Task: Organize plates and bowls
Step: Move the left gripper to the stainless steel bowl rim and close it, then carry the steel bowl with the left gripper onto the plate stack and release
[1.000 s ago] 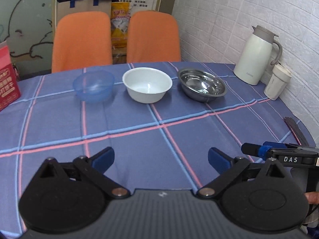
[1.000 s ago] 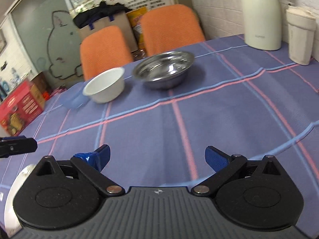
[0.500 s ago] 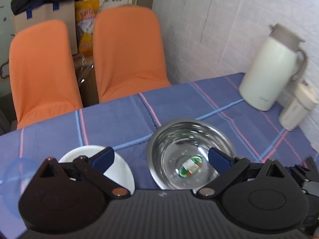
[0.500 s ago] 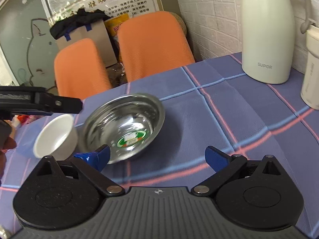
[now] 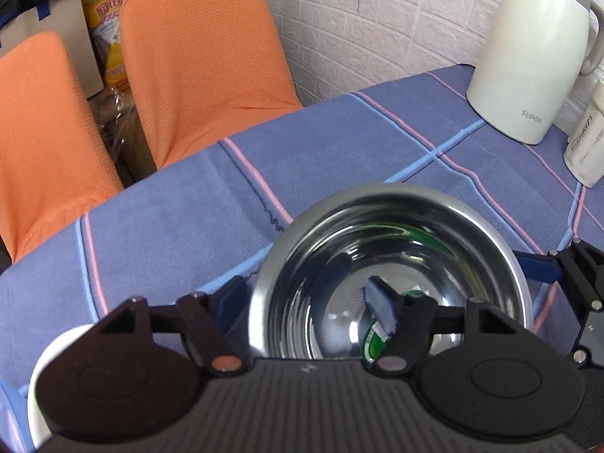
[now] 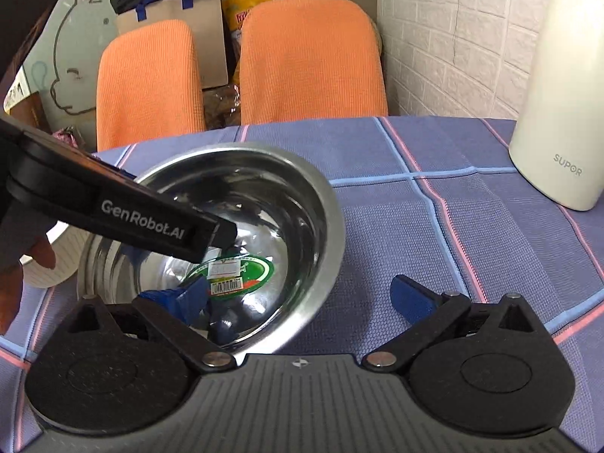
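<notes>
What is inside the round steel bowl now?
Inside the round steel bowl: a green sticker, one finger of each gripper. The left gripper hides part of the bottom.

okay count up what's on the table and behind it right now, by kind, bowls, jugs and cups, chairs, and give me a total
Bowls: 2, the steel bowl and a white bowl partly hidden at its left.
Jugs: 1, the white thermal jug.
Cups: 1, the white tumbler.
Chairs: 2, the orange chair and the other orange chair.
Total: 6.
</notes>
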`<state>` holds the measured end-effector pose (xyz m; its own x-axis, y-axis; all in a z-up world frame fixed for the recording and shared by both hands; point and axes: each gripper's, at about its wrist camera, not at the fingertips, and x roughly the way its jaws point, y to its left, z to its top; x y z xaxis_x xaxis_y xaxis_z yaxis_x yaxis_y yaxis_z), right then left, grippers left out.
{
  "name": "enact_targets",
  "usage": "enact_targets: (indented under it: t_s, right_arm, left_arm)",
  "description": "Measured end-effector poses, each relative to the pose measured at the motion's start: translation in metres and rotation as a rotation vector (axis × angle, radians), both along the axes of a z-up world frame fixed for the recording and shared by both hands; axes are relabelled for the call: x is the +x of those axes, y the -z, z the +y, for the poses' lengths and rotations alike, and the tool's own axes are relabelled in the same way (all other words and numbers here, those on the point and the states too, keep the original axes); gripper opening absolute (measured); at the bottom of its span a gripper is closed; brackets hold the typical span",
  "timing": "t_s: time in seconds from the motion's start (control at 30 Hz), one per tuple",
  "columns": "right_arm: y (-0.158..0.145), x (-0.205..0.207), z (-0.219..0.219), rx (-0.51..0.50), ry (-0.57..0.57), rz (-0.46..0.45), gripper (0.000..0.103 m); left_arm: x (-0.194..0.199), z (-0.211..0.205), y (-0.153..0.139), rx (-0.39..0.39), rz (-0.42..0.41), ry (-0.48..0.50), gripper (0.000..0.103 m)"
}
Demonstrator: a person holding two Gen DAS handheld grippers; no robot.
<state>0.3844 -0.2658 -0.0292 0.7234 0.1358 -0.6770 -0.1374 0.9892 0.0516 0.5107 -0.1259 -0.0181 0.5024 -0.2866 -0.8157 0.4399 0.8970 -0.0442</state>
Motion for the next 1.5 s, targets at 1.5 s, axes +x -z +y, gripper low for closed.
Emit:
enact_targets:
  t_s: [1.5]
  right_arm:
    - [-0.022, -0.221, 0.04, 0.084, -0.11, 0.077, 0.09]
  left_arm:
    - [-0.262, 0.039, -0.012, -0.029, 0.054, 0.088, 0.051]
